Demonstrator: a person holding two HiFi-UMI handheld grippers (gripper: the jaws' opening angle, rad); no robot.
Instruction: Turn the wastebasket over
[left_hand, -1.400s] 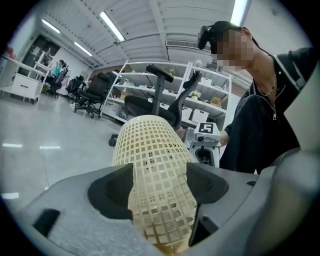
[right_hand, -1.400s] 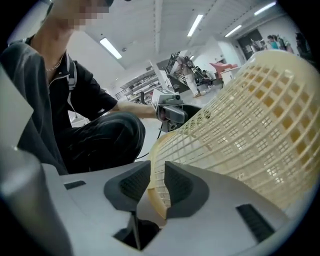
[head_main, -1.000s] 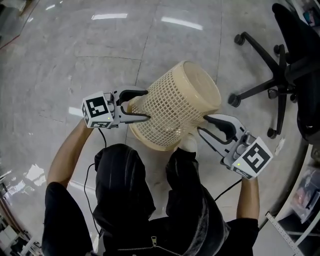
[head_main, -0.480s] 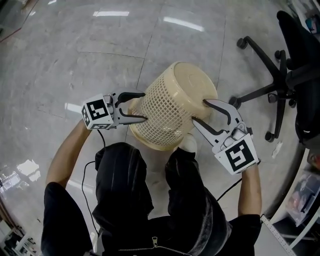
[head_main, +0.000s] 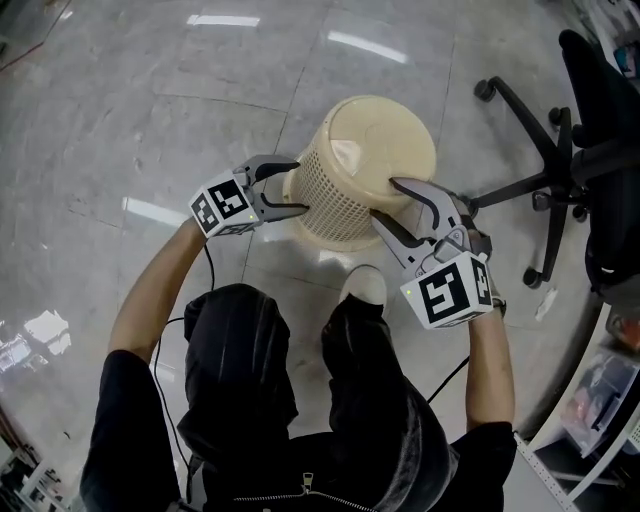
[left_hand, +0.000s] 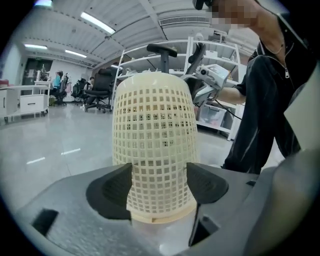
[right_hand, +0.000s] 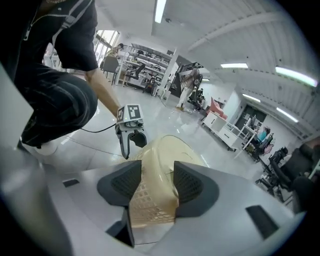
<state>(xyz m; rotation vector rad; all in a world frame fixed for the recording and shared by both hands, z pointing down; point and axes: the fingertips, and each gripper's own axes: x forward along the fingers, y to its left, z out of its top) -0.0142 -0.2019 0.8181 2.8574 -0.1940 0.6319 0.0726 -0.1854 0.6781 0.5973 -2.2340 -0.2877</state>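
The cream lattice wastebasket (head_main: 365, 150) stands bottom up on the grey floor, its solid base facing me. My left gripper (head_main: 300, 187) is open at its left wall, tips against the lattice; in the left gripper view the whole basket (left_hand: 152, 140) shows through the gap, beyond the pads. My right gripper (head_main: 384, 199) straddles the near right edge of the base, one jaw over the top and one down the wall. Its jaws have just been opening, with that edge of the basket (right_hand: 155, 165) between them; I see no pad pressing on it.
A black office chair (head_main: 560, 150) with a star base stands close on the right. The person's white shoe (head_main: 362, 285) and dark trouser legs are right behind the basket. Shelving (head_main: 600, 400) lines the lower right. Grey floor lies to the left and ahead.
The basket went from tilted in the air to bottom up, lower down. Both grippers followed it; the right one rolled and moved from near the rim to the base edge, jaws wider.
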